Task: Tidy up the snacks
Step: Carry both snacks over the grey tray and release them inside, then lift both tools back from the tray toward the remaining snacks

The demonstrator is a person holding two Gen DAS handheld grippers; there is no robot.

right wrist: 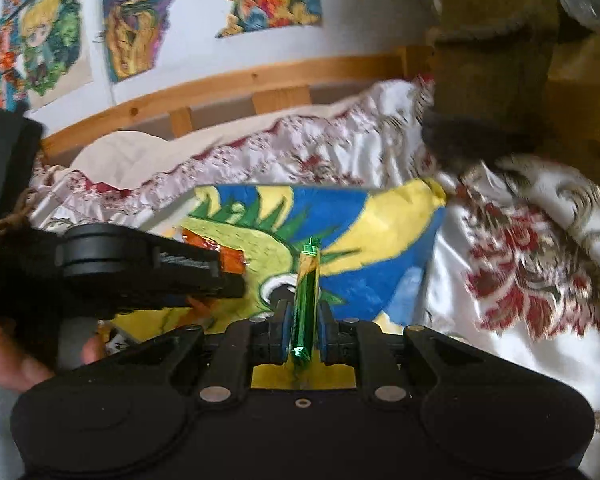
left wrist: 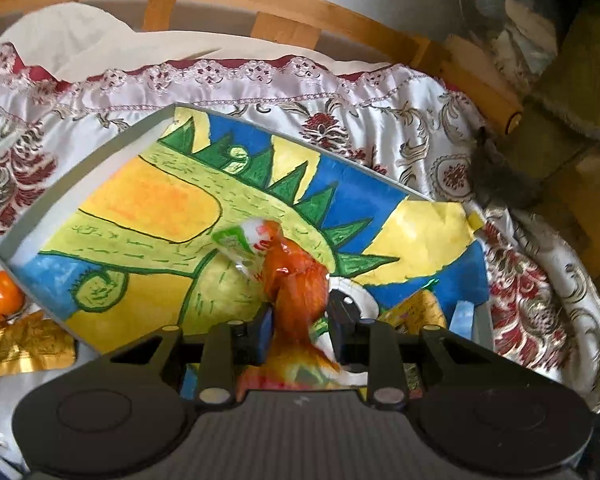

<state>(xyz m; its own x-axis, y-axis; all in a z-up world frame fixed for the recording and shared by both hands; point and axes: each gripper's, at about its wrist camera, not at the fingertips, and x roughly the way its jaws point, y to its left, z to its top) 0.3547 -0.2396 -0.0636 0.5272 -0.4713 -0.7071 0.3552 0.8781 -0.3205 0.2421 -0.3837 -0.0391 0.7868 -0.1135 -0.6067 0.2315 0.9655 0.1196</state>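
A: While the left claw [left wrist: 296, 320] pinches the orange snack packet [left wrist: 296, 280] above the painted tray [left wrist: 84, 184], how does it handle?

B: Light, crinkly, slippery; grip mid-body. The right claw [right wrist: 305, 320] pinches a green foil candy [right wrist: 307, 288] over the same tray.

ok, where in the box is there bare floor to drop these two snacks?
Free: the box floor's far half, between the left wall and the far rim. Crowded: the near edge, where the left gripper holds the orange packet, beside a yellow packet in the near-right corner. The right gripper grips the green candy.
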